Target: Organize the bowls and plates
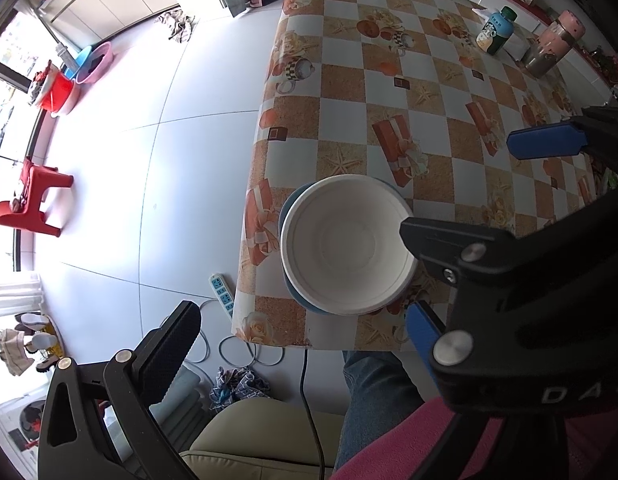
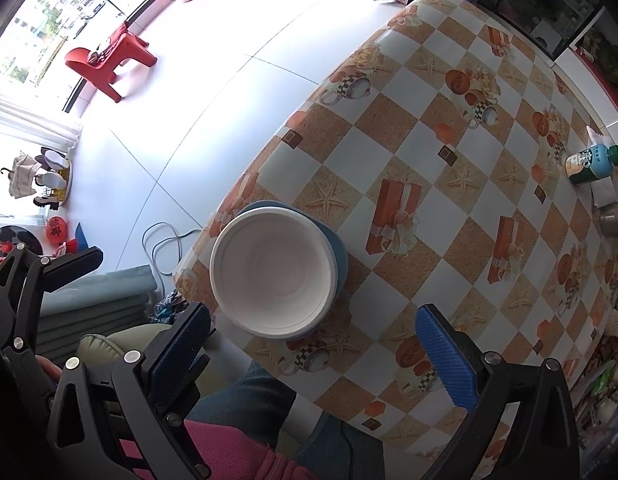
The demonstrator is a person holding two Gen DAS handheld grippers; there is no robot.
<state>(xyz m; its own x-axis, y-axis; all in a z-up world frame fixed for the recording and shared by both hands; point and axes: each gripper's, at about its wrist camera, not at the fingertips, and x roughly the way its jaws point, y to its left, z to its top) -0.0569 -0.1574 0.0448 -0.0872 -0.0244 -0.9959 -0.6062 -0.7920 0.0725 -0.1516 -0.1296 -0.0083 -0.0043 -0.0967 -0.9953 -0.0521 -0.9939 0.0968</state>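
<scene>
A white bowl stands on a blue plate near the table's front left corner. It also shows in the right wrist view, with the blue plate under it. My left gripper is open and empty, hovering above and in front of the bowl. My right gripper is open and empty, just in front of the bowl. One blue right finger shows in the left wrist view, and a left finger shows in the right wrist view.
The table has a checkered orange and white cloth. A green-capped bottle and a pink-lidded jar stand at the far right. On the floor are a red stool, basins, a power strip and cables.
</scene>
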